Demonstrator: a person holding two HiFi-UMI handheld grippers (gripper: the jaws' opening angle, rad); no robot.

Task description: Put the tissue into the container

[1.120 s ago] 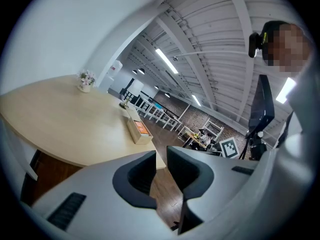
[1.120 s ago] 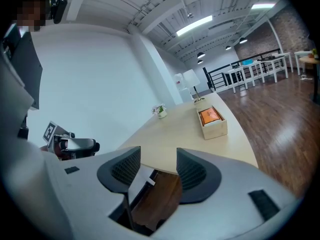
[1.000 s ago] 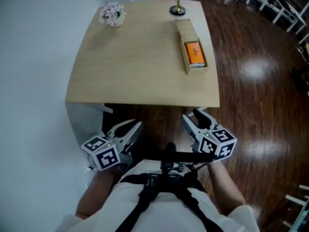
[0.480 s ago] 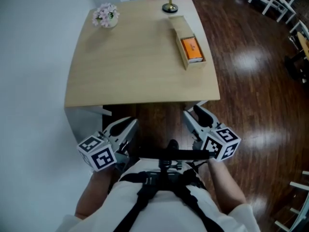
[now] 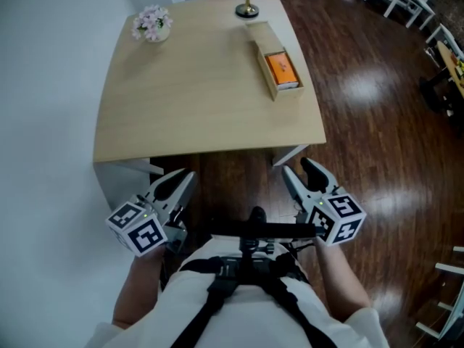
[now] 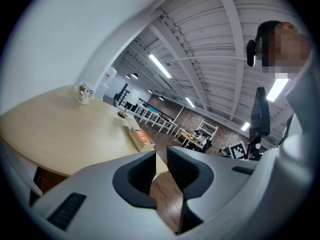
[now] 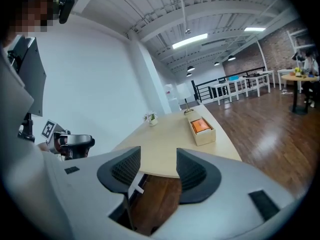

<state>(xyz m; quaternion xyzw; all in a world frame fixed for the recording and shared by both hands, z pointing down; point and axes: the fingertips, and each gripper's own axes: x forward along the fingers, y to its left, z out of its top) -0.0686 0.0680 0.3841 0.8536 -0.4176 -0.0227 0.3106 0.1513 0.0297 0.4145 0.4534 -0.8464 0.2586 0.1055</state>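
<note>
A long, open wooden container (image 5: pixel 268 49) lies along the right side of the pale wooden table (image 5: pixel 196 100). An orange tissue packet (image 5: pixel 280 69) rests inside its near end. The container (image 7: pixel 202 130) and packet (image 7: pixel 200 125) also show in the right gripper view, and smaller in the left gripper view, container (image 6: pixel 136 136). My left gripper (image 5: pixel 176 177) and right gripper (image 5: pixel 297 169) hover in front of the table's near edge, above the dark floor, well short of the container. The left jaws (image 6: pixel 161 156) stand a narrow gap apart, the right jaws (image 7: pixel 158 159) wider; both are empty.
A small pot of pink flowers (image 5: pixel 151 24) stands at the table's far left, and a lamp base (image 5: pixel 246 9) at the far edge behind the container. A white wall runs along the left. Dark wooden floor (image 5: pixel 377 122) lies to the right, with white chairs beyond.
Both grippers have drifted slightly apart, the left one leftward and the right one rightward in the head view. The table has slid a little left in that view. Jaws unchanged.
</note>
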